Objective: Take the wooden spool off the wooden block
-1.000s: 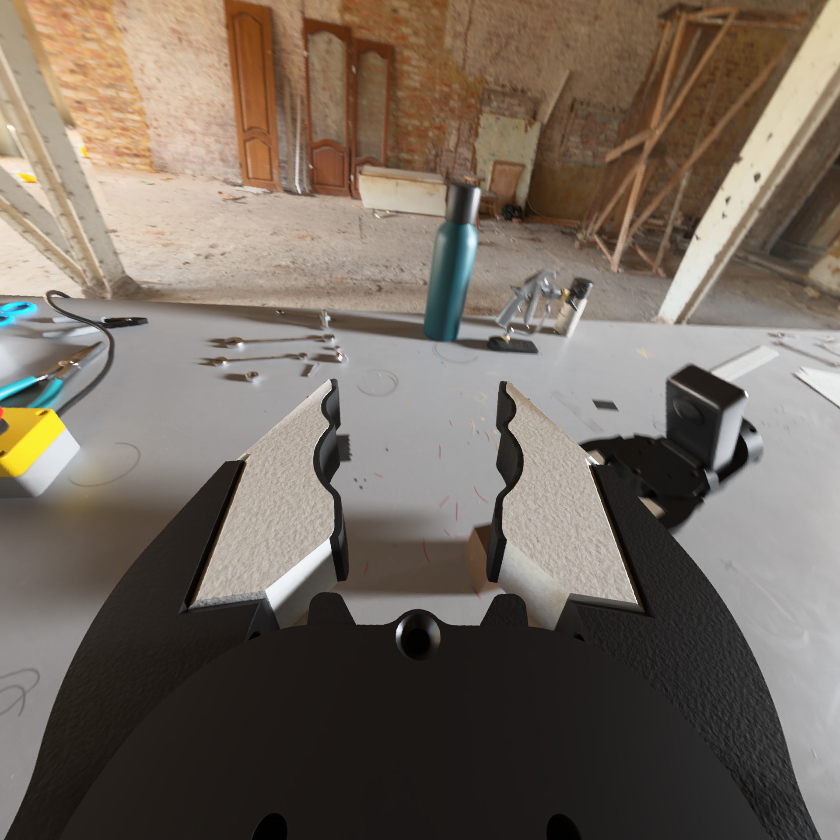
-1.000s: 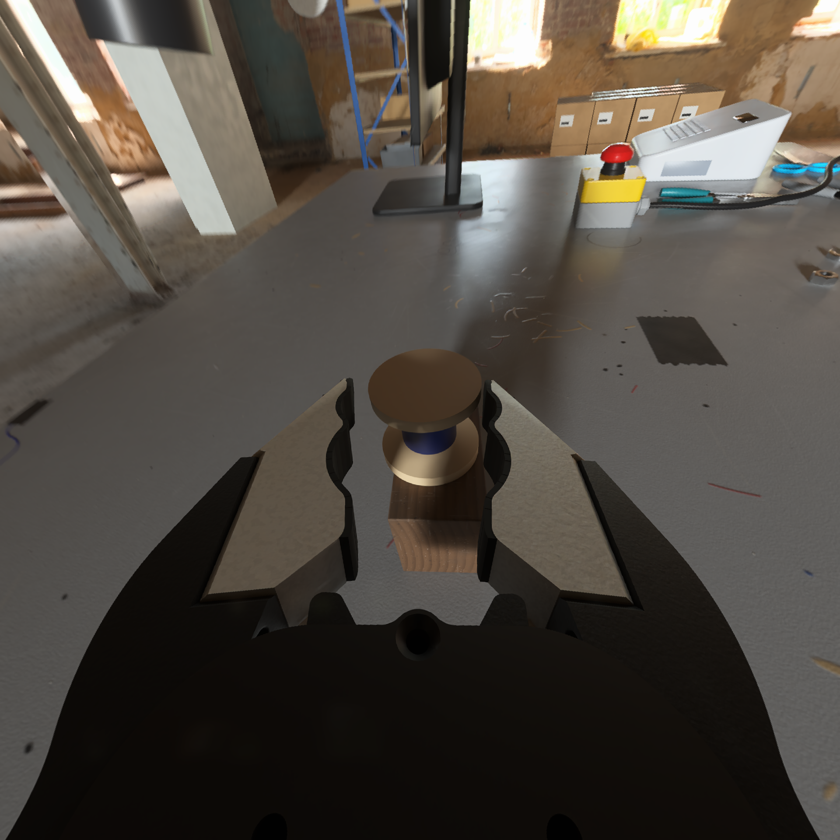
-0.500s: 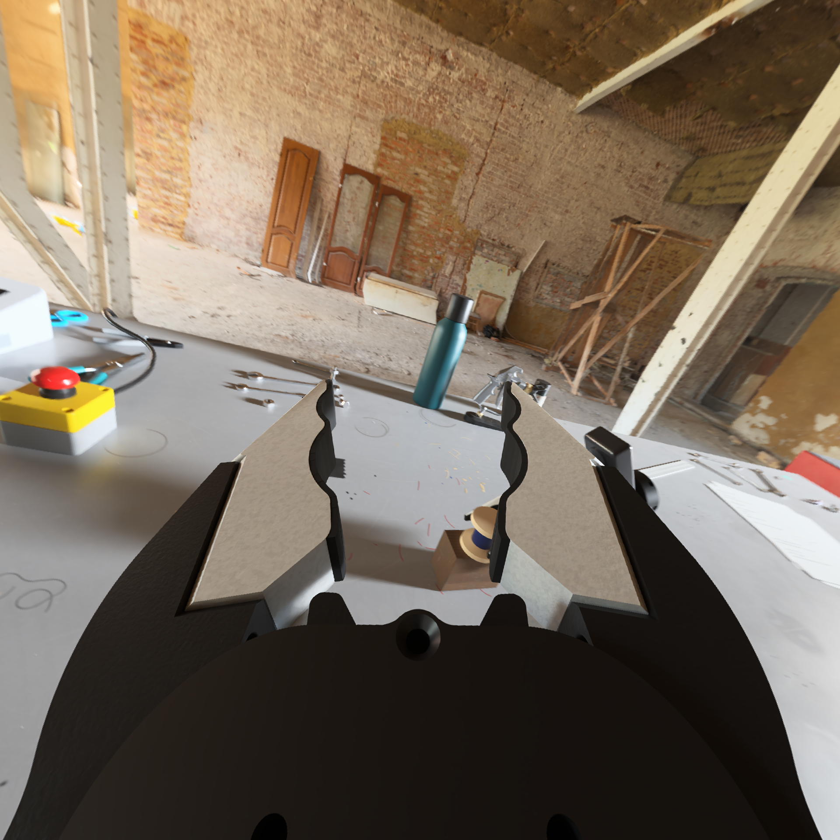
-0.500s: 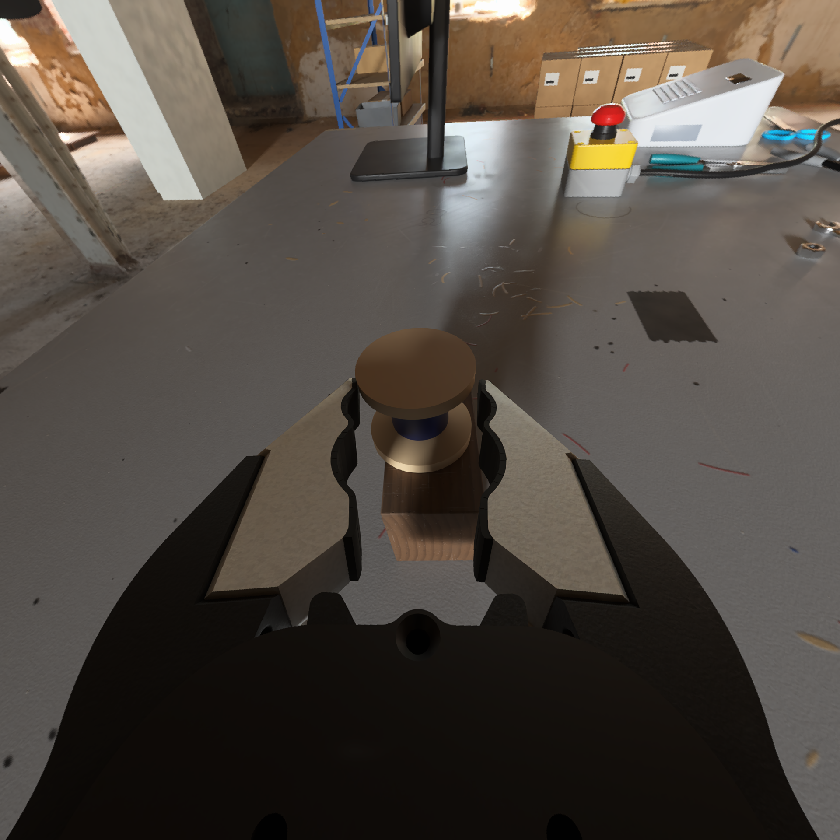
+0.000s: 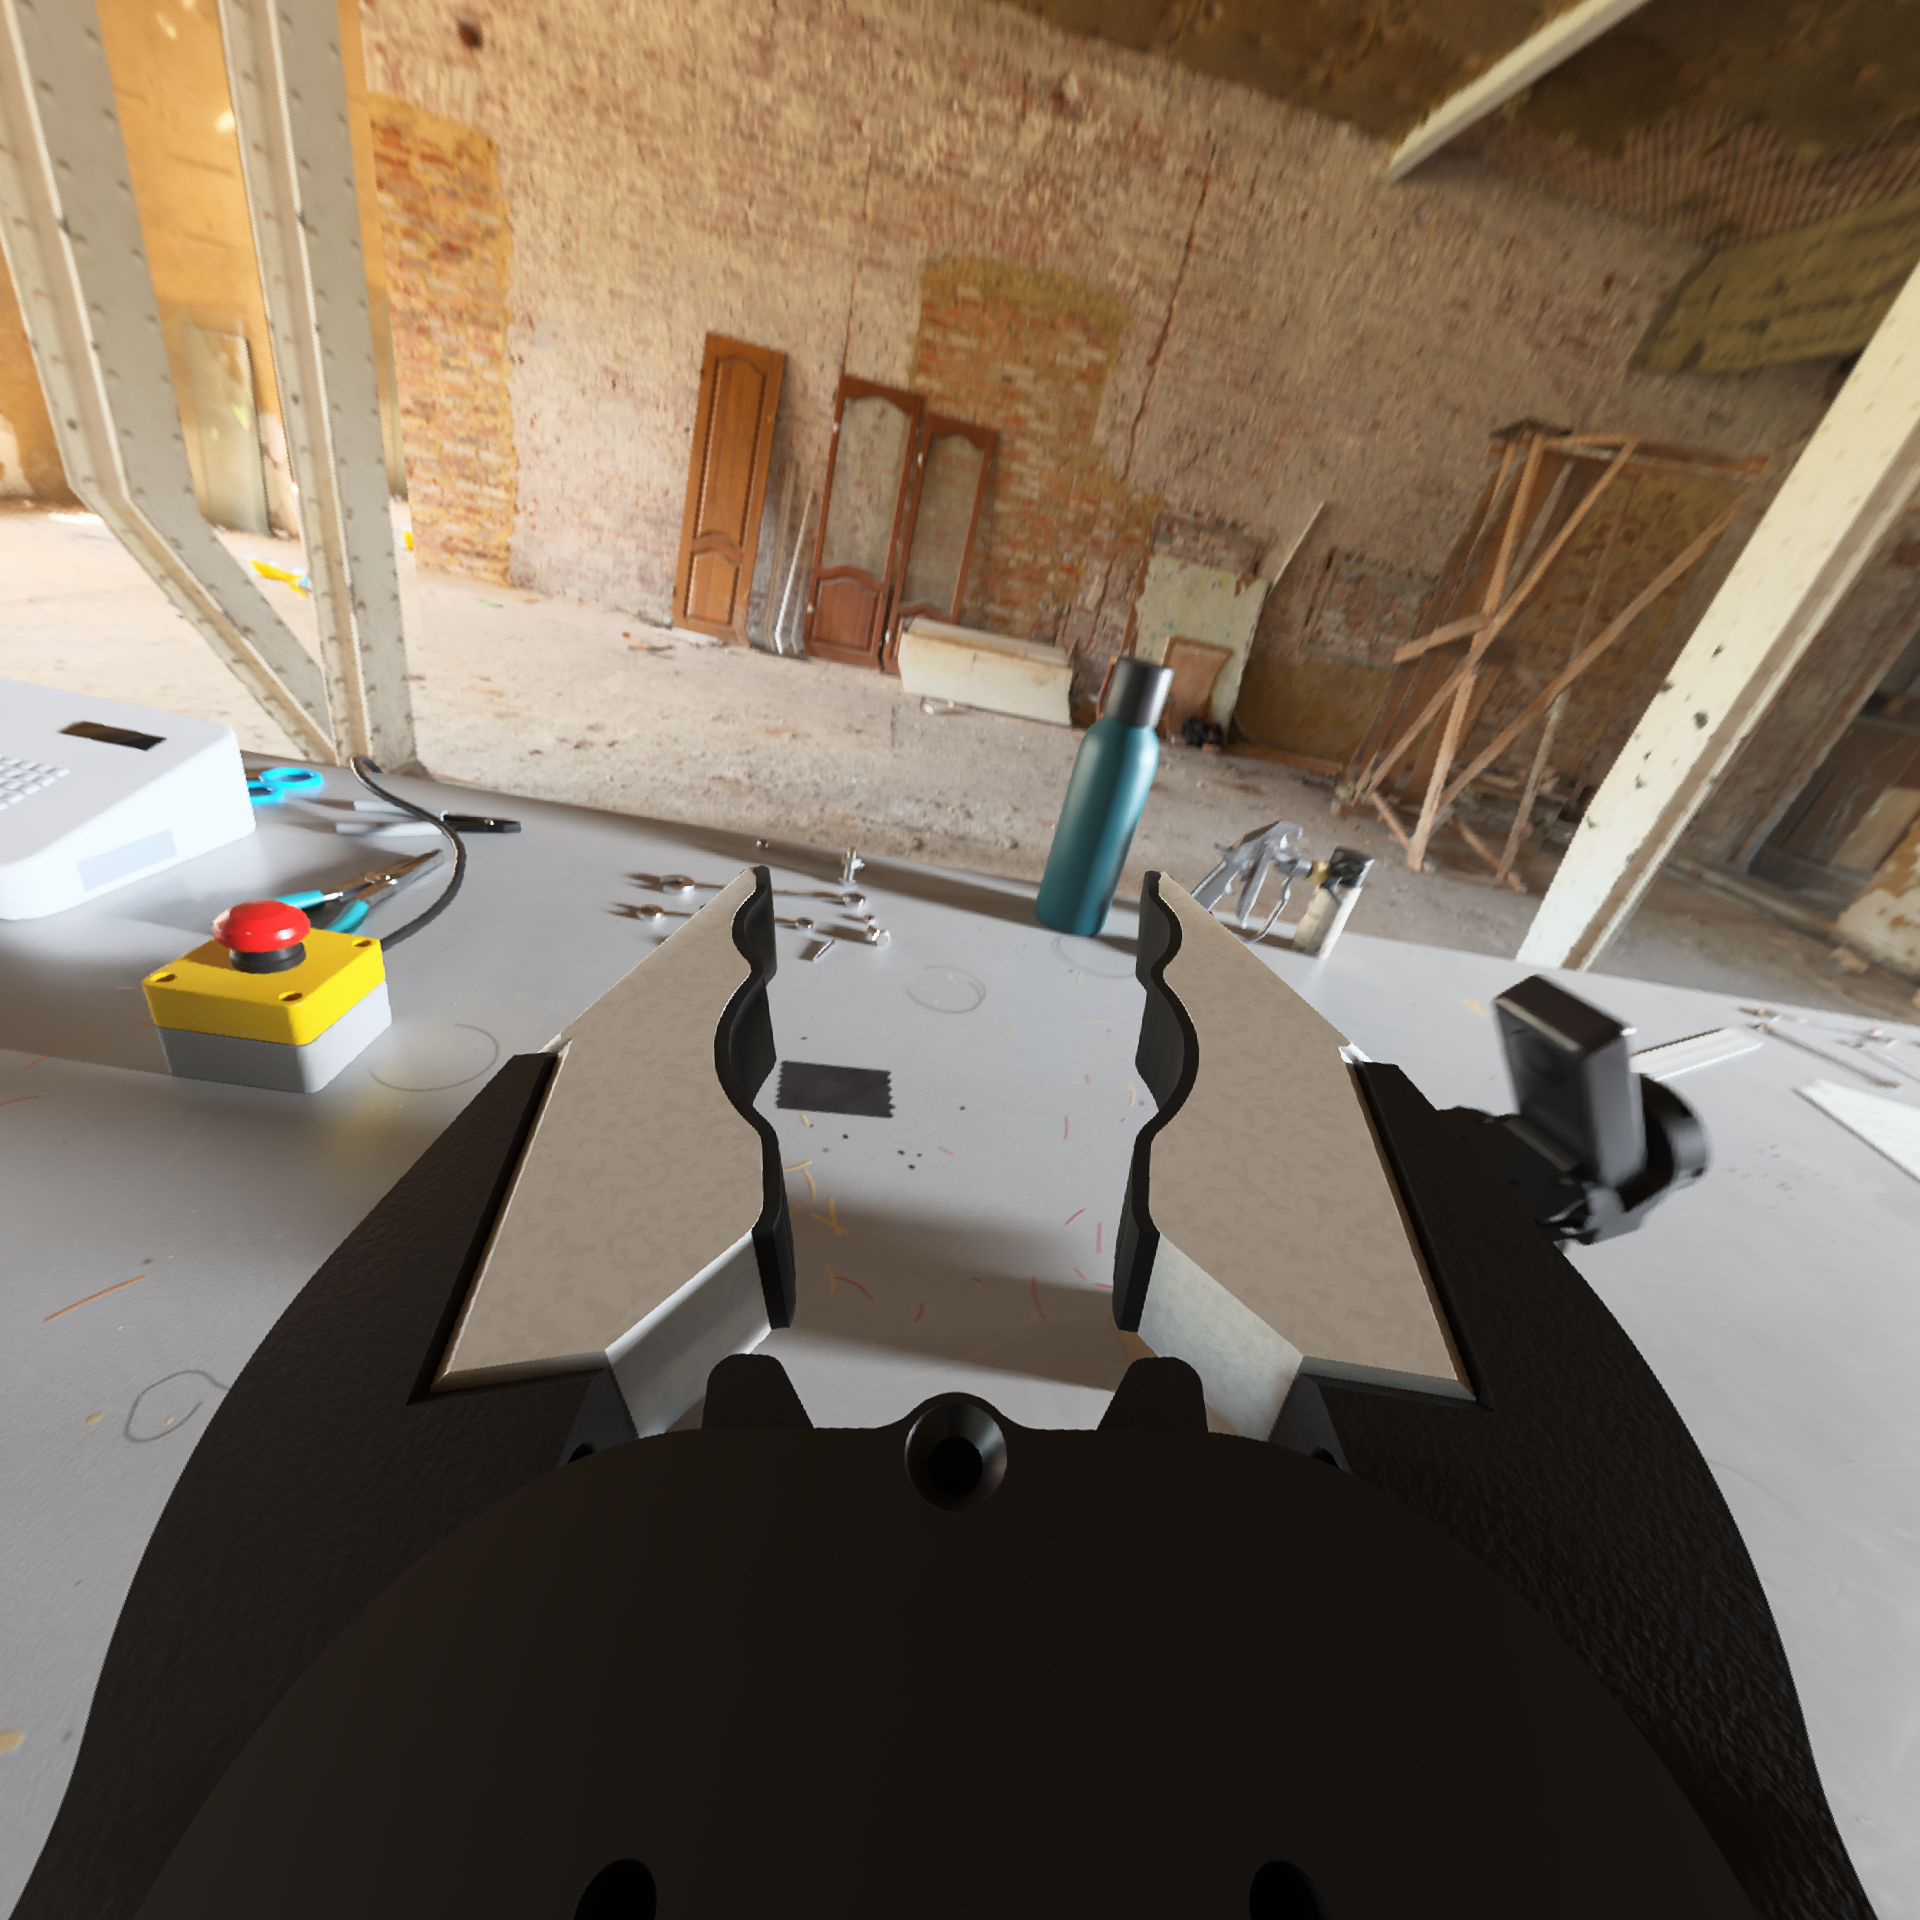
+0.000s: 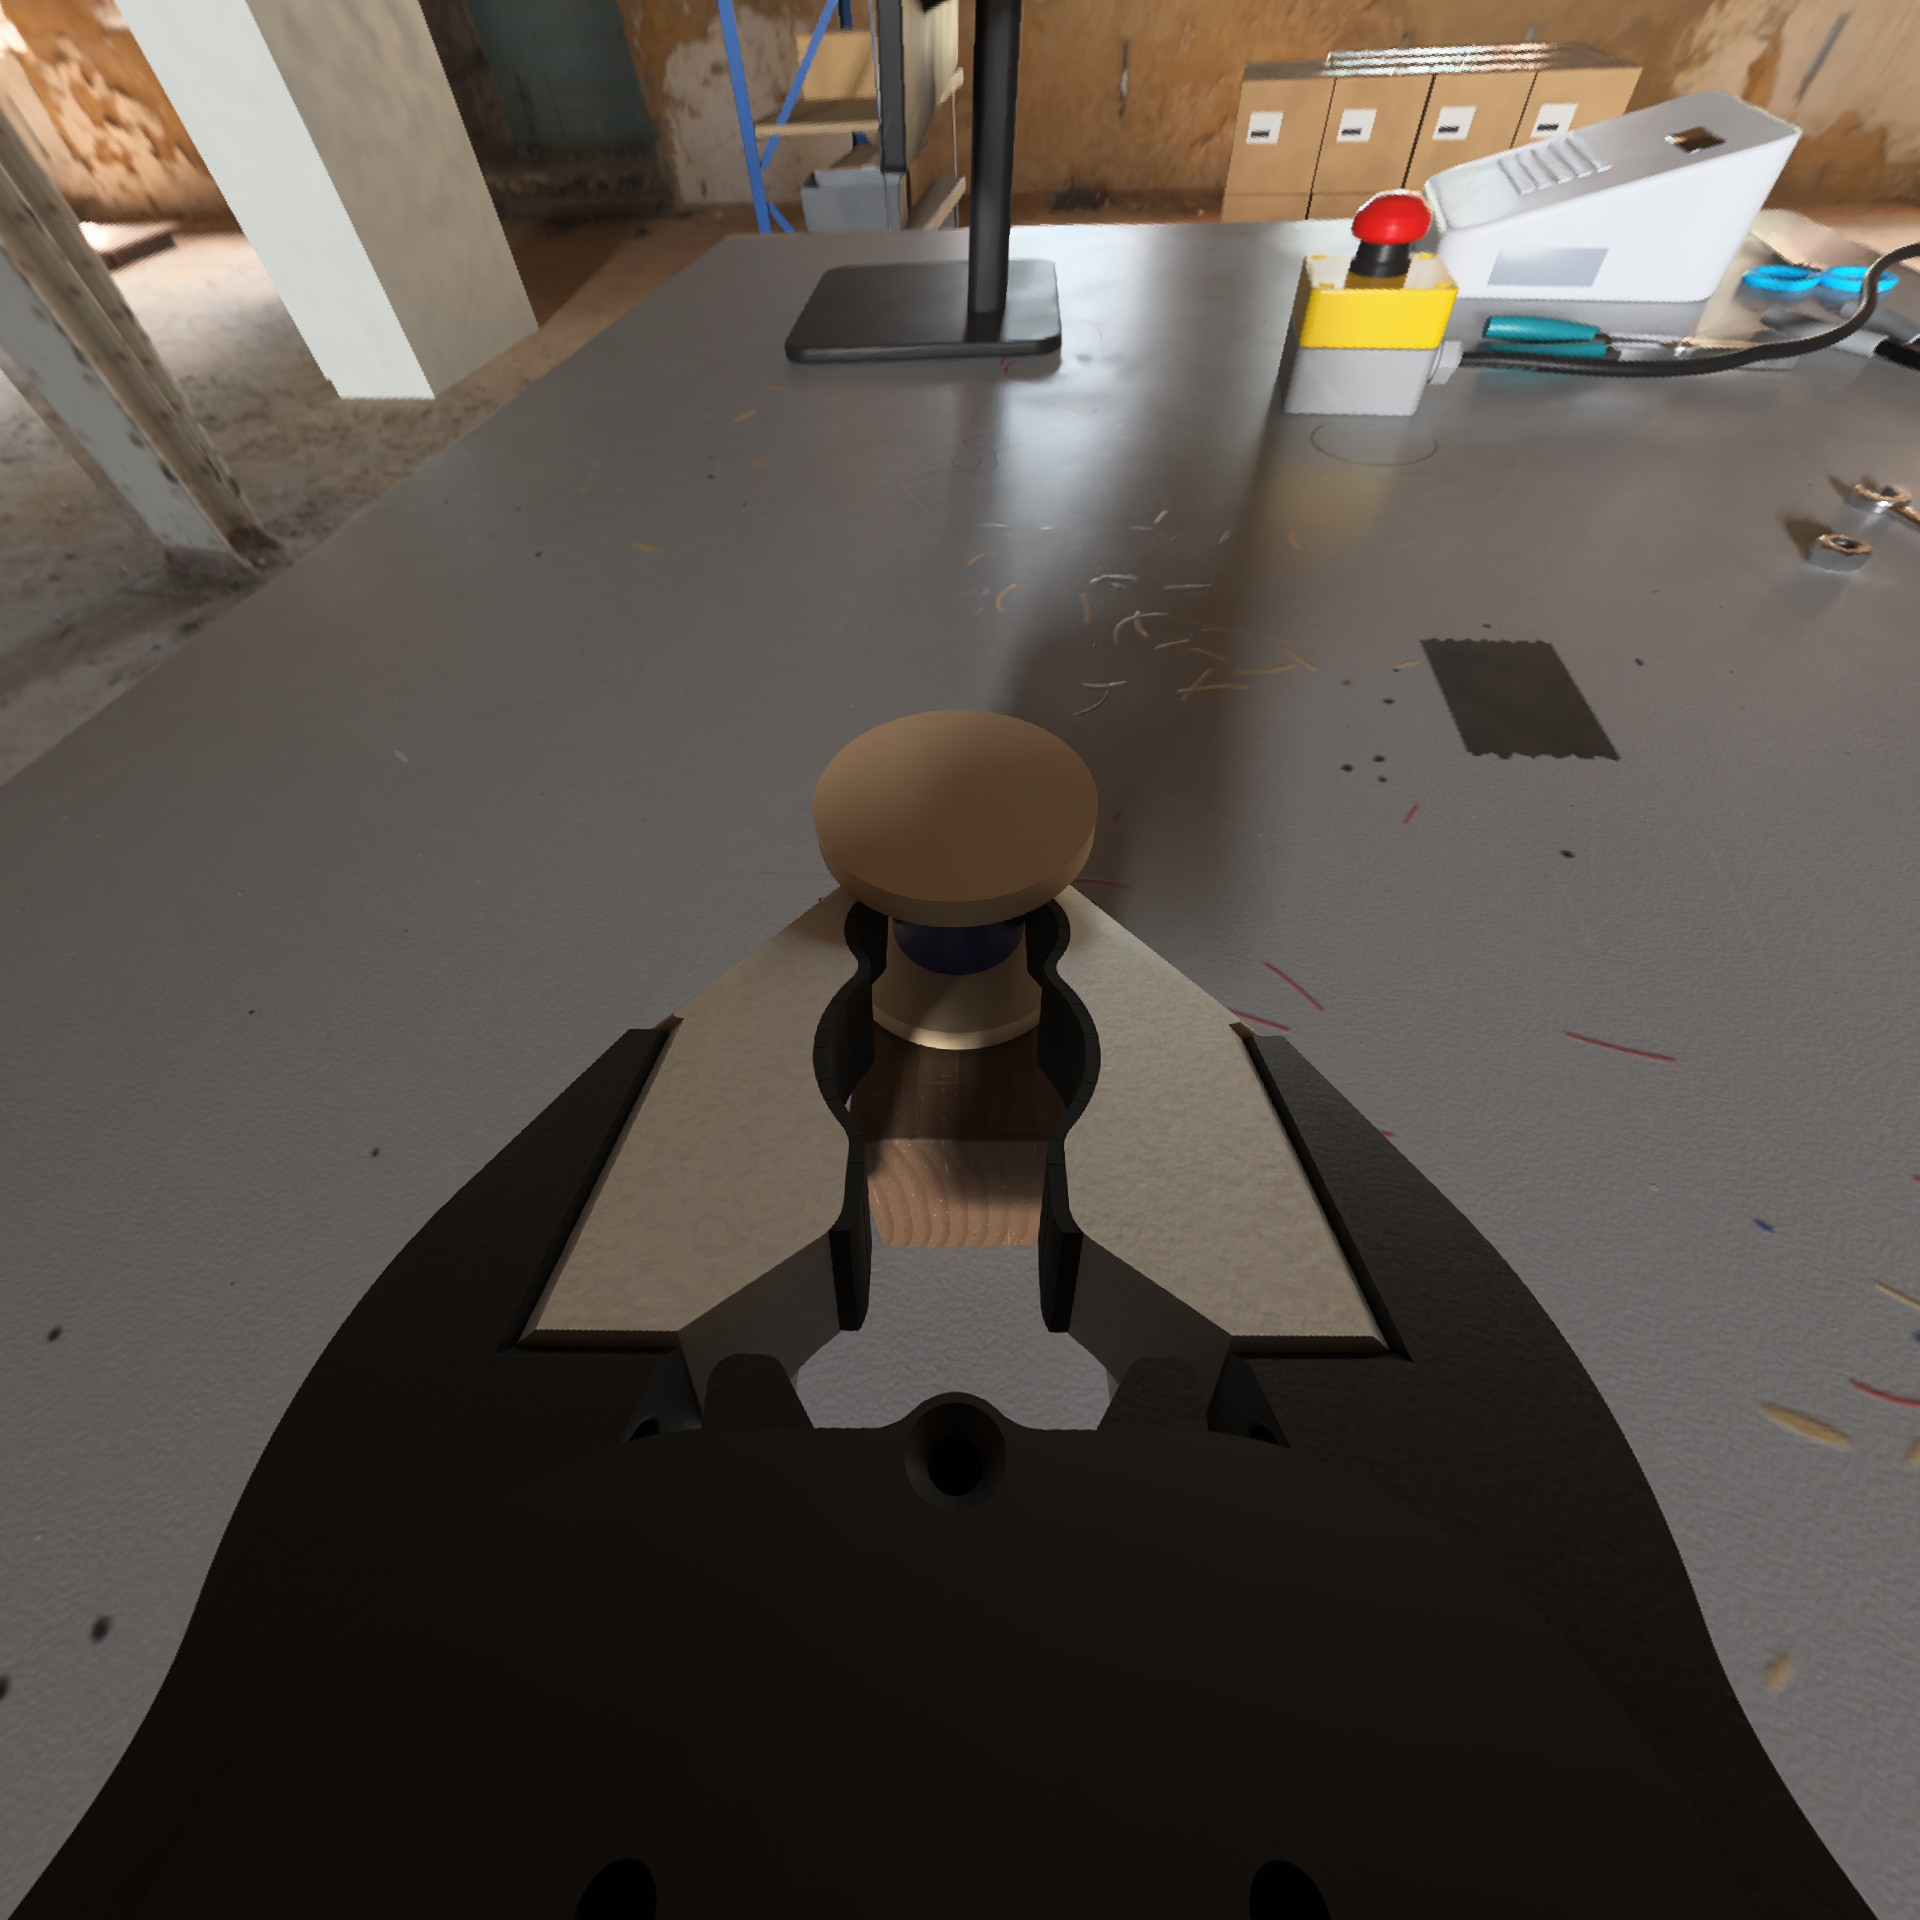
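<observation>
right claw (image 6: 954, 971) pinched on wooden spool (image 6: 954, 805) atop wooden block (image 6: 954, 1195) | left claw (image 5: 954, 1049) gaped empty | next: probably lift straight up

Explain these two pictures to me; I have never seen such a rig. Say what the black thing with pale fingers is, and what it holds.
Each picture comes from a camera mounted on one pair of tongs, looking forward along its two fingers. In the left wrist view, the left tongs stand open over the grey table and hold nothing. Beyond them stand a yellow button box and a teal bottle; the right tongs' dark body shows at the right. In the right wrist view, the right tongs are shut on the wooden spool, which looks to rest on the wooden block.
</observation>
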Motion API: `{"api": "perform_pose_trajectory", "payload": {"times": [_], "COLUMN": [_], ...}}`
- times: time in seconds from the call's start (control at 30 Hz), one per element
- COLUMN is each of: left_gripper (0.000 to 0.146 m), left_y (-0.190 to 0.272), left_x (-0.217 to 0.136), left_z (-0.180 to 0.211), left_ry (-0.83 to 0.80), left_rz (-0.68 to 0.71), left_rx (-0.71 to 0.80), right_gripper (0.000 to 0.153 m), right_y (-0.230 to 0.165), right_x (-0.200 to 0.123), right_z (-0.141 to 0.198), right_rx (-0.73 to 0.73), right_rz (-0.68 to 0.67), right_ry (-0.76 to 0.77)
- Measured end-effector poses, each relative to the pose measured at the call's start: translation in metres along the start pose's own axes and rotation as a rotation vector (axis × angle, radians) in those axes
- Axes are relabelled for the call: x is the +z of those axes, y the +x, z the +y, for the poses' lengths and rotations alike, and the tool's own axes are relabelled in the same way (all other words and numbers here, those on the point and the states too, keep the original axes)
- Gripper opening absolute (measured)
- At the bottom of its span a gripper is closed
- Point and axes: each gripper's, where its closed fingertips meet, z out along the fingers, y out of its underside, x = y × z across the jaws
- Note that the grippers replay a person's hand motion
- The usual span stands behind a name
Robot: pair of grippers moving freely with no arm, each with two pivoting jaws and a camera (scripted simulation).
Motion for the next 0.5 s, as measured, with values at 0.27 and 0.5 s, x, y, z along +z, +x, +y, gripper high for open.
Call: {"api": "perform_pose_trajectory", "payload": {"times": [0.27, 0.5], "left_gripper": [0.035, 0.016], "left_y": [-0.028, -0.055], "left_x": [0.081, 0.135], "left_z": [0.057, 0.108], "left_ry": [-0.147, -0.327], "left_rz": [0.045, -0.056], "left_rx": [-0.005, 0.054], "right_gripper": [0.026, 0.026], "right_y": [0.011, 0.015], "right_x": [-0.005, -0.006], "right_z": [-0.002, -0.003], "right_rx": [0.097, 0.129], "right_rz": [-0.001, -0.002], "right_ry": [0.035, 0.041]}}
